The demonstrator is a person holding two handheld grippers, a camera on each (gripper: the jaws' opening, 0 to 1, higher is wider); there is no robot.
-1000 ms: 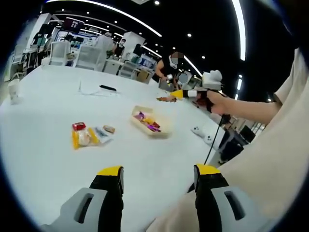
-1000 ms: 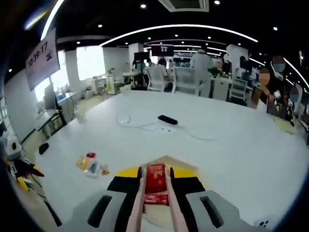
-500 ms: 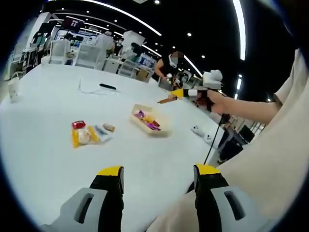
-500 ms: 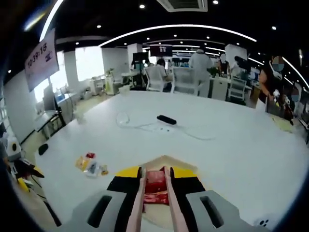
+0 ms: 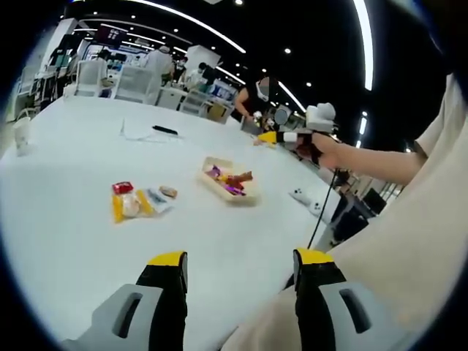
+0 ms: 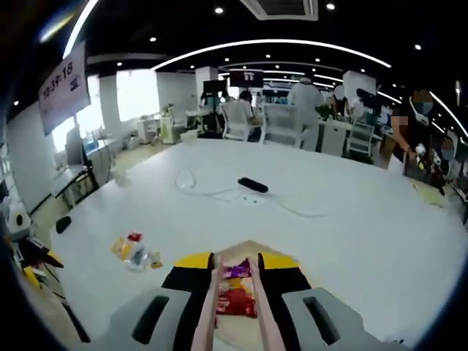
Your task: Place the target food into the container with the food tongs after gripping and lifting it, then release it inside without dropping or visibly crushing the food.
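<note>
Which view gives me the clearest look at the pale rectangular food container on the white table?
The left gripper view: the pale rectangular food container sits in the open on the white table, rim and colourful wrapped snacks visible. In the right gripper view the container lies mostly behind the right gripper and its pink tongs.
</note>
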